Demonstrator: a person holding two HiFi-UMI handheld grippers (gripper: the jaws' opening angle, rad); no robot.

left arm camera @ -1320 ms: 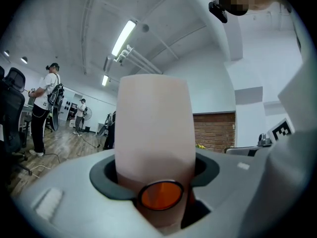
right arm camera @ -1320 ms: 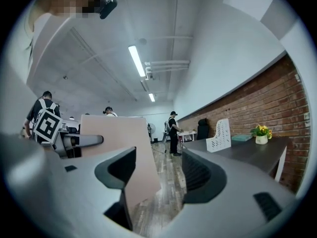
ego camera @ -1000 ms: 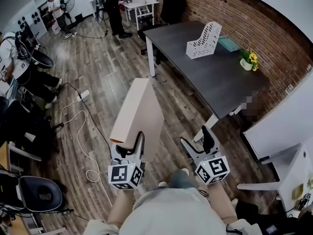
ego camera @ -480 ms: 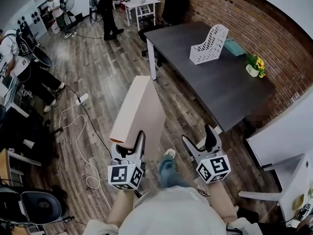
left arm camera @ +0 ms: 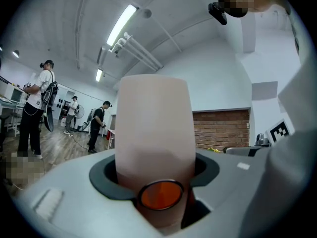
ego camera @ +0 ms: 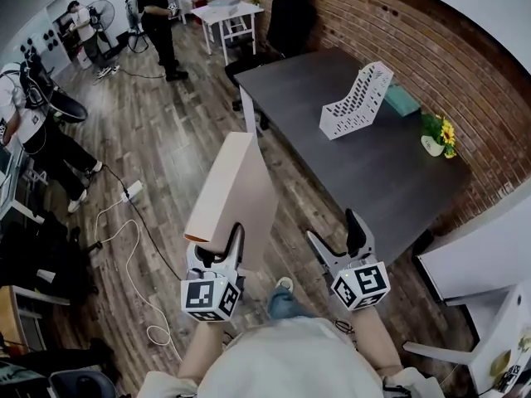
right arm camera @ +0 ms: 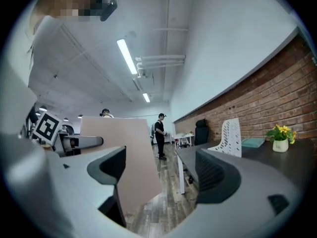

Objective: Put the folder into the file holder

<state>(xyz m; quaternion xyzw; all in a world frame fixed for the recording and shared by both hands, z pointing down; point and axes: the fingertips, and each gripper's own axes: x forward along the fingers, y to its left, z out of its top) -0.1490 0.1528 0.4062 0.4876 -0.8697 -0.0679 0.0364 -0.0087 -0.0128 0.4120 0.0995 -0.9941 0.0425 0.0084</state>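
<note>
A thick pale pink folder [ego camera: 235,191] stands upright in my left gripper [ego camera: 217,240], which is shut on its lower end; in the left gripper view the folder [left arm camera: 154,128] fills the gap between the jaws, with an orange ring hole at its spine. The folder also shows in the right gripper view [right arm camera: 129,162], to the left. My right gripper [ego camera: 336,237] is open and holds nothing, level with the left one over the wood floor. The white perforated file holder [ego camera: 357,99] stands on the dark table [ego camera: 332,156], far ahead to the right. The file holder [right arm camera: 229,137] is empty.
A teal book [ego camera: 401,99] and a pot of yellow flowers [ego camera: 435,133] sit by the brick wall. A black office chair [ego camera: 286,16] stands at the table's far end. Several people stand at the left and back. A white cable [ego camera: 137,247] runs along the floor.
The view has shifted: the table and file holder sit a little nearer and more central. Both grippers keep their places in front of the body; the folder stays held.
</note>
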